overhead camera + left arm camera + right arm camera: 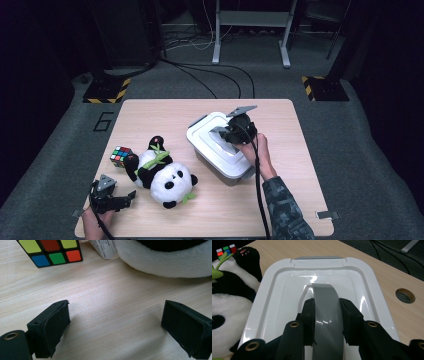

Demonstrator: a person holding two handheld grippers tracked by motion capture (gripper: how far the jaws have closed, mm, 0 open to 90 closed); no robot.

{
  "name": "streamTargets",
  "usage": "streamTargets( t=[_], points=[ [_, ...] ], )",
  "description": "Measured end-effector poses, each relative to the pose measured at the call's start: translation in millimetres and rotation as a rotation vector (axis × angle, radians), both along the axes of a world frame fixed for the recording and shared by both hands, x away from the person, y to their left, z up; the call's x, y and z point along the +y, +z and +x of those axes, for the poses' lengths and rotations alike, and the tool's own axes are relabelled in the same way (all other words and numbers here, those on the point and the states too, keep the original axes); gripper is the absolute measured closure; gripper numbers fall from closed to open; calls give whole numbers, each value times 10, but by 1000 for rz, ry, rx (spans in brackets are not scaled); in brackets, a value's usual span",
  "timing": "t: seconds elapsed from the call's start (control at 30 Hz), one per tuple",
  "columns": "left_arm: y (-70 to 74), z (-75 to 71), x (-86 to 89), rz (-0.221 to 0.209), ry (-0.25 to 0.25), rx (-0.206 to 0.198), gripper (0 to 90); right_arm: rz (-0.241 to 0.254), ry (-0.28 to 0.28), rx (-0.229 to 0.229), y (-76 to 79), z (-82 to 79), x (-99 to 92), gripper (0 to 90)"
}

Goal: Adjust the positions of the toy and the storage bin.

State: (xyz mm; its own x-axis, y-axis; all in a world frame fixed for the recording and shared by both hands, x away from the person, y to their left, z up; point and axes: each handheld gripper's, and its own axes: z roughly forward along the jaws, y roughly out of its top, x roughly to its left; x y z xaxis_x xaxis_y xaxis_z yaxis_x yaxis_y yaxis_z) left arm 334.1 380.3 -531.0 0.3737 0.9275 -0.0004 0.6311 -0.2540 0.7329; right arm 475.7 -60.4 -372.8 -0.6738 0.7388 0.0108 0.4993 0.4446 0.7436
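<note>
A white lidded box [202, 131] stands right of the table's middle. Its lid [274, 290] carries a grey strap handle [325, 302] along the centre. My right gripper [327, 315] is shut on that handle, one black pad on each side, and it sits over the lid [231, 134] with a hand behind it. A plush panda [162, 172] lies left of the box, with a colour cube [120, 155] at its far left side. My left gripper [129, 197] rests open near the front left corner, with bare wood between its jaws [115, 315]. The cube [51, 251] and the panda's white fur [165, 260] lie just beyond.
The wooden table [280, 210] has bare room to the right of the box and along its front edge. A round hole [405, 295] sits in the tabletop beside the box. Cables and metal frame legs [217, 35] cross the floor behind the table.
</note>
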Motion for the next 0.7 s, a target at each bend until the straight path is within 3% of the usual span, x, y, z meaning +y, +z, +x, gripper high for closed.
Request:
streamTargets(
  t=[0.47,0.7],
  points=[
    [1,0,2,2,3,1,79,19,-94,12,-8,-255,126,669],
    [-2,-1,-1,-3,5,1,79,31,-99,-8,-32,-340,183,669]
  ],
)
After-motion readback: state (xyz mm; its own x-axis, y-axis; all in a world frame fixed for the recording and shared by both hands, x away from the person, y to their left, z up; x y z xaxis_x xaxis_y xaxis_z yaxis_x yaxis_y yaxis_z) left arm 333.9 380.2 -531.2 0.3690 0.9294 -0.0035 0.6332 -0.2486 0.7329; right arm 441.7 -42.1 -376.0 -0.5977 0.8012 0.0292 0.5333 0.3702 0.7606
